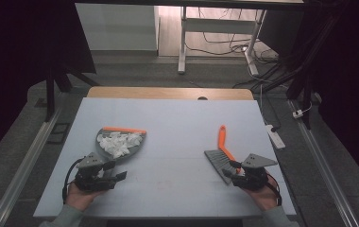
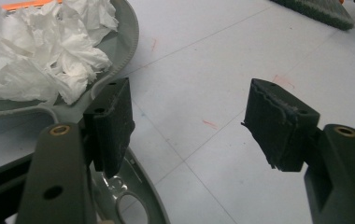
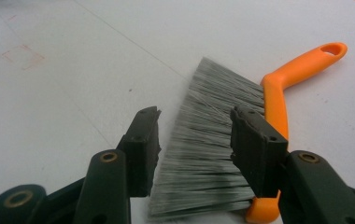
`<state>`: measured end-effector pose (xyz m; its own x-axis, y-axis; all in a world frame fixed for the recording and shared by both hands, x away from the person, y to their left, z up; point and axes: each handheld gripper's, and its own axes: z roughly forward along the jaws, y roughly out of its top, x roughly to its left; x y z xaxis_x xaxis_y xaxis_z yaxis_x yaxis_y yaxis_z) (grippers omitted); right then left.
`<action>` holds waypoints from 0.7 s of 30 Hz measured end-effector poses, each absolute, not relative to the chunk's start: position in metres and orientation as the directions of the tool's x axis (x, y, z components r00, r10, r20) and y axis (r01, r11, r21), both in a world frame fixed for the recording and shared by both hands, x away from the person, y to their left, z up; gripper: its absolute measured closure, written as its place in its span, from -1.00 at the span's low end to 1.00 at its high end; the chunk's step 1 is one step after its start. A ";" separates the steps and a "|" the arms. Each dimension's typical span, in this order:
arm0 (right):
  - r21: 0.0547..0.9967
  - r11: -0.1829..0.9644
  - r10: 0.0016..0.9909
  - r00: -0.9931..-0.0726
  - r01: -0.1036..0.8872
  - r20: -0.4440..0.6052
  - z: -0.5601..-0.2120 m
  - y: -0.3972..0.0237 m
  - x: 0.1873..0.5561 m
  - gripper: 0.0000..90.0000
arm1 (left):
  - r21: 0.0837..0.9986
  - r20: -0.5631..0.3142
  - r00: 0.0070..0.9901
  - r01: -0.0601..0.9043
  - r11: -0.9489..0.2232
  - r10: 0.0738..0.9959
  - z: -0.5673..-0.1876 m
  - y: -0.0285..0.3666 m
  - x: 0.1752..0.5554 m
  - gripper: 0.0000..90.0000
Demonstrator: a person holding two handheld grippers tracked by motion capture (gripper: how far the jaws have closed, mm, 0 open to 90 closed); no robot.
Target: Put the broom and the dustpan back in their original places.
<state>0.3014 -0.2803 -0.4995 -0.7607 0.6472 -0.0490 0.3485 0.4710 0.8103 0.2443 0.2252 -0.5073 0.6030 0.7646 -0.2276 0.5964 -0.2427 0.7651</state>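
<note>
Both tools open, gripping nothing. Left tool [image 1: 116, 177] beside the handle of the grey plastic dustpan [image 1: 140, 143] full of crumpled white paper [image 1: 118, 143] on the pale surface [image 1: 177, 142]. Right tool [image 3: 194, 140] over the bristles of the grey hand brush with orange handle [image 3: 278, 88]. Probably better to grip the orange handle, not the soft bristles.
</note>
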 end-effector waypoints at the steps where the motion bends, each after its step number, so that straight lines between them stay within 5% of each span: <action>1: 0.811 0.470 0.647 -0.761 0.348 -0.049 -0.500 -0.281 0.302 0.15 | 0.765 -0.226 0.602 0.597 -0.243 0.766 -0.507 0.225 0.244 -0.26; 21: 0.814 0.467 0.642 -0.766 0.345 -0.044 -0.499 -0.278 0.303 0.15 | 0.761 -0.227 0.593 0.603 -0.240 0.773 -0.509 0.227 0.246 -0.26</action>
<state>0.3027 -0.2783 -0.4990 -0.7657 0.6417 -0.0442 0.3446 0.4673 0.8142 0.2459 0.2272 -0.5085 0.5926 0.7730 -0.2266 0.6033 -0.2395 0.7607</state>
